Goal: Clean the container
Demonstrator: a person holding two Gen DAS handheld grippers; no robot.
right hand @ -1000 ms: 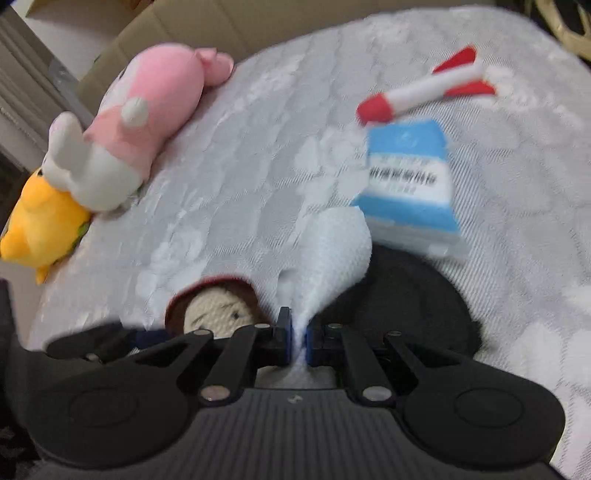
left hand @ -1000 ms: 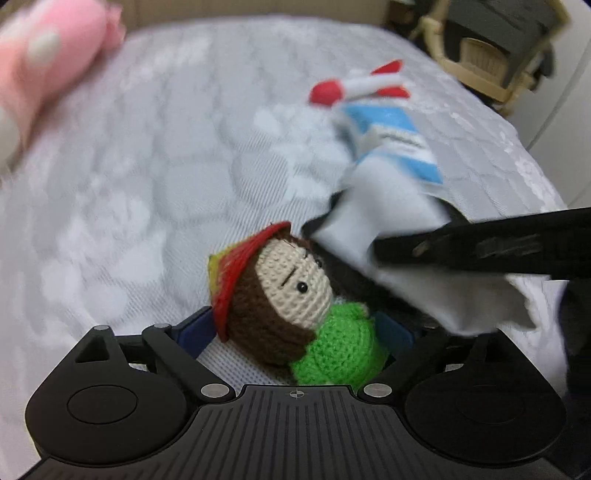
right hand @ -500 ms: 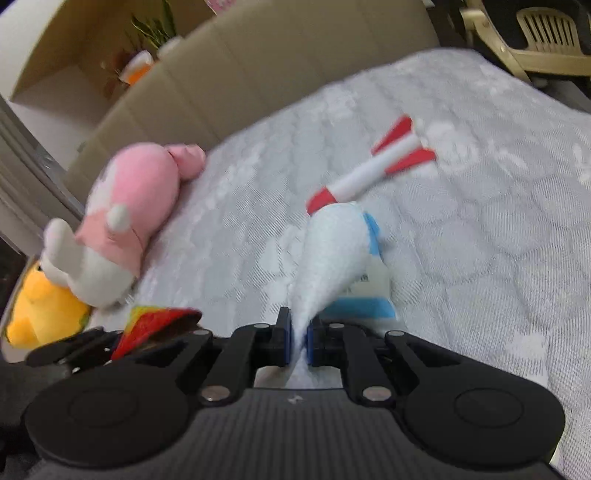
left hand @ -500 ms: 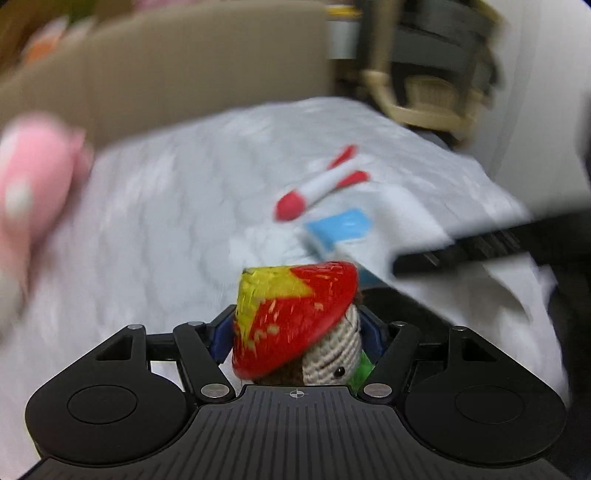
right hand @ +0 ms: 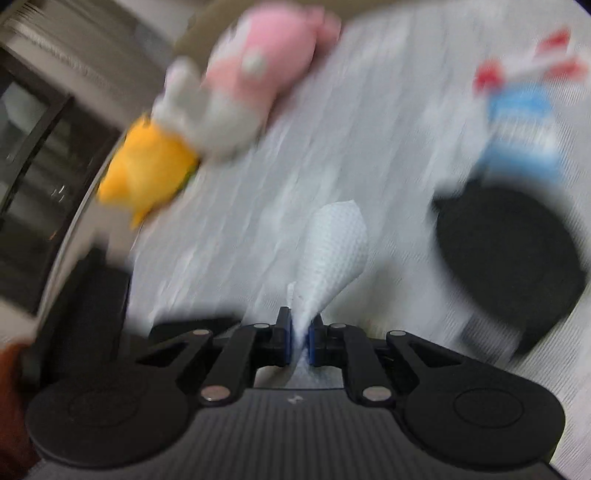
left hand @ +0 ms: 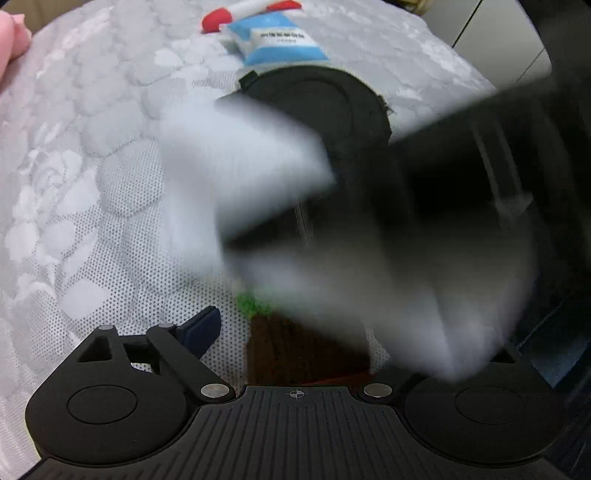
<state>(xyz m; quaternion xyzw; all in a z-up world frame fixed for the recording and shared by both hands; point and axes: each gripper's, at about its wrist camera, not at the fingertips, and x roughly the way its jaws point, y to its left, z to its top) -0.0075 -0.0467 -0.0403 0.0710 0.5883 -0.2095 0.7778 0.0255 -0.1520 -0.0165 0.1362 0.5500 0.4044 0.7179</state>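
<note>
The black round container (left hand: 314,110) lies on the grey quilted bed, also at the right of the right wrist view (right hand: 509,258). My right gripper (right hand: 300,332) is shut on a white wipe (right hand: 332,251), which hangs forward from its pads. That wipe (left hand: 240,166) and the right gripper's dark body sweep blurred across the left wrist view. My left gripper (left hand: 299,328) has its jaws opening wide. A crochet doll (left hand: 306,347) with brown hair and a green body lies between them, clear of the left pad (left hand: 201,328). The right pad is hidden by the wipe.
A blue wipes pack (left hand: 280,40) and a red-and-white rocket toy (left hand: 251,7) lie beyond the container. A pink plush (right hand: 266,62) and a yellow plush (right hand: 147,166) rest at the bed's far left, near its edge.
The left gripper, which half a second ago held the doll up, has spread its jaws and tipped down. The right gripper has swung left with the wipe, so the container now sits to its right.
</note>
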